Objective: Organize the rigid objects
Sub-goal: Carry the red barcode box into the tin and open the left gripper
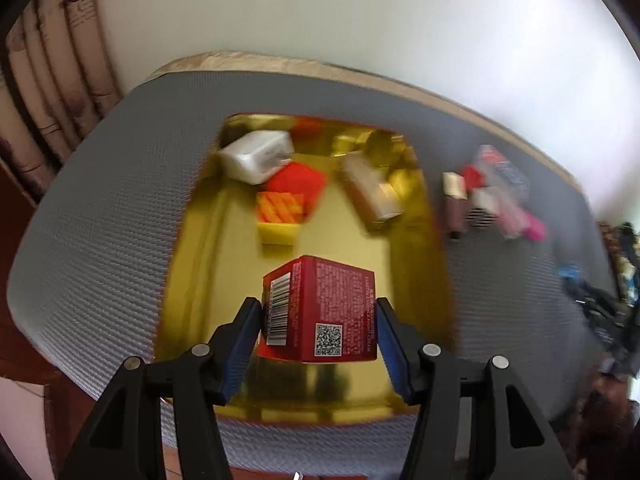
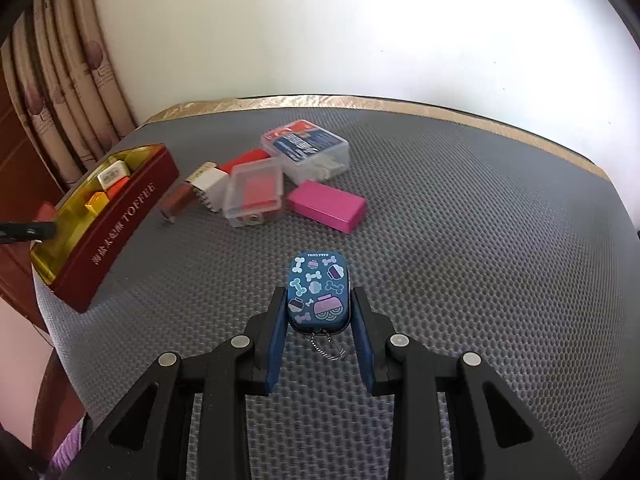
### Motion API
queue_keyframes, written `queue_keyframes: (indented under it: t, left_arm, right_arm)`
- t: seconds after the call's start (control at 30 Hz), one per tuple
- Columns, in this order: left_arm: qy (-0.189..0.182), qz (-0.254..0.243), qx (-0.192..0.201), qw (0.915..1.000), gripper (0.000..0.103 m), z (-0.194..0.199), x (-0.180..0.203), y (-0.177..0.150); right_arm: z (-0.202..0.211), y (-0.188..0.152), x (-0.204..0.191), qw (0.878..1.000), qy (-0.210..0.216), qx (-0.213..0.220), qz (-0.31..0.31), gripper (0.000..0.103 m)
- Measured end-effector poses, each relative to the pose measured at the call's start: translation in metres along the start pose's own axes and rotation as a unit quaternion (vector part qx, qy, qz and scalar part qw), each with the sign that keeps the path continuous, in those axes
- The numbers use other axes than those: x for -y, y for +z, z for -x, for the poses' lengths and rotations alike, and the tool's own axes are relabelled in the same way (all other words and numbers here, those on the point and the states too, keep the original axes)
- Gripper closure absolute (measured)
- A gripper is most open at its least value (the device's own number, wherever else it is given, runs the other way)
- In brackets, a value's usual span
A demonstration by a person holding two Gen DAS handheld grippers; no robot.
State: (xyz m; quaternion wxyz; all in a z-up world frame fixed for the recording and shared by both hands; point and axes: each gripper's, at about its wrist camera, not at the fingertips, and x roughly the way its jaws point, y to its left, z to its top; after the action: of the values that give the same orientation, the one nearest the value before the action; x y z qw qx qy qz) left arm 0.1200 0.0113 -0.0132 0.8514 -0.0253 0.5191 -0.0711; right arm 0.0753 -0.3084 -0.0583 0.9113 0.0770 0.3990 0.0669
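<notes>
My left gripper (image 1: 318,312) is shut on a red carton (image 1: 320,308) with a barcode and holds it over the near end of the gold-lined tin (image 1: 424,264). The tin holds a white block (image 1: 256,156), a red piece (image 1: 298,182), an orange-and-yellow piece (image 1: 280,212) and a beige box (image 1: 372,190). My right gripper (image 2: 319,304) is shut on a blue patterned tin (image 2: 318,292) with a small chain, low over the grey mat (image 2: 460,260). The red TOFFEE tin (image 2: 120,220) stands at the left of that view.
A pile lies on the mat: a pink box (image 2: 326,206), a clear case with red inside (image 2: 256,192), a clear box with a blue label (image 2: 306,148), a brown tube (image 2: 180,196). The table's tan edge (image 2: 400,104) meets a white wall. Curtains (image 2: 72,92) hang at left.
</notes>
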Motion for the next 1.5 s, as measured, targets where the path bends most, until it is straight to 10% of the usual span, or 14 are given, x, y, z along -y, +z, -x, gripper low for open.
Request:
queue_keyframes:
  t: [0.47, 0.9, 1.5]
  left_arm:
    - [0.086, -0.017, 0.028, 0.9957, 0.044, -0.023, -0.013, 0.007]
    - [0.033, 0.032, 0.023, 0.9987, 0.041, -0.004, -0.033, 0.020]
    - [0.078, 0.044, 0.075, 0.9931, 0.041, 0.078, 0.020, -0.101]
  right_arm:
    - [0.003, 0.001, -0.009, 1.000, -0.003, -0.004, 0.011, 0.074]
    - [0.029, 0.018, -0.041, 0.999, 0.021, 0.023, 0.037, 0.074]
    - [-0.021, 0.092, -0.201, 0.978, 0.173, -0.001, 0.120, 0.074]
